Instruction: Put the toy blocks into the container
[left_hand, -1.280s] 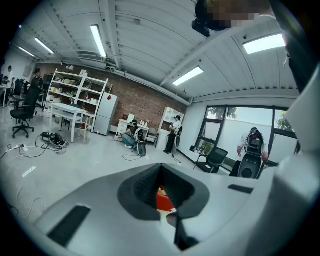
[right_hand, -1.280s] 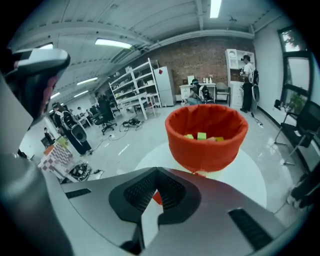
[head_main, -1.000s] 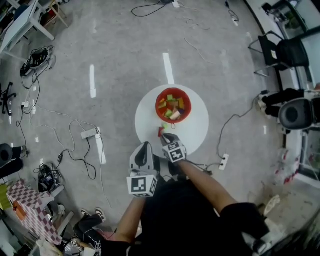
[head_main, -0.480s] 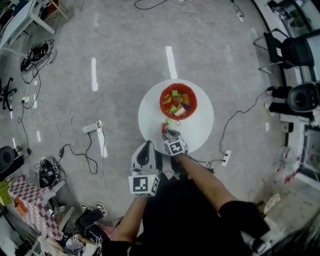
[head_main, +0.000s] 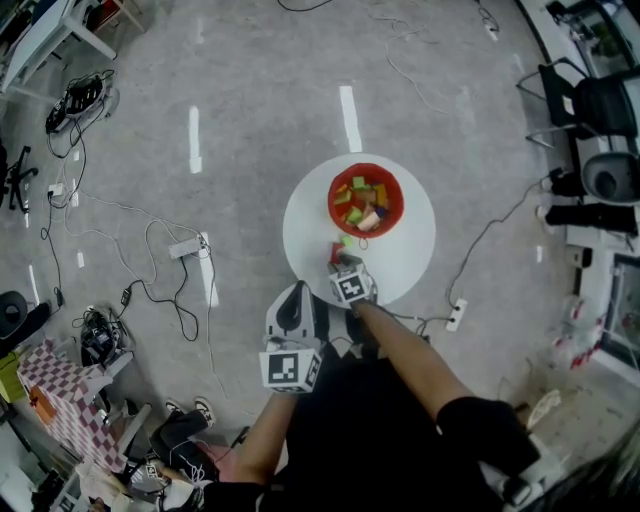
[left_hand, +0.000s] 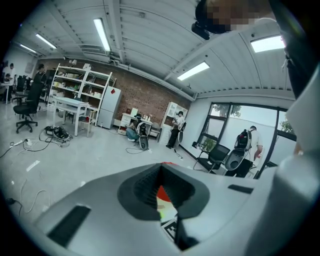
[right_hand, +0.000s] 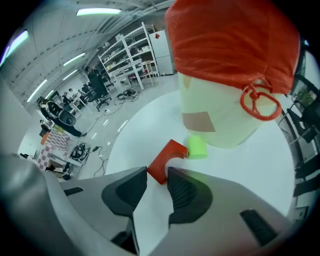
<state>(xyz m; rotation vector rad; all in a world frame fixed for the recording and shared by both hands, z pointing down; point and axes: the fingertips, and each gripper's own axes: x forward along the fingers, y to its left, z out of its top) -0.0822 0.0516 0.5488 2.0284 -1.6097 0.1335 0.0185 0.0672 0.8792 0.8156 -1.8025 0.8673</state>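
A red container holding several coloured blocks stands on the round white table. In the right gripper view it is the container looming just behind two loose blocks. These are a red arch block and a green cylinder block, which lie side by side. My right gripper points steeply down over them. Its jaws have just been opening, then closing a little, and the red block's near end lies between the tips, not pinched. In the head view the right gripper is at the red block. My left gripper hangs shut and empty off the table's near edge.
Cables and power strips trail over the grey floor left of the table. White tape strips mark the floor beyond it. Office chairs stand at the right. A checked cloth lies at the lower left.
My right gripper has dropped toward the table and now sits at the red block with its jaws wider apart. The left gripper has stayed where it was.
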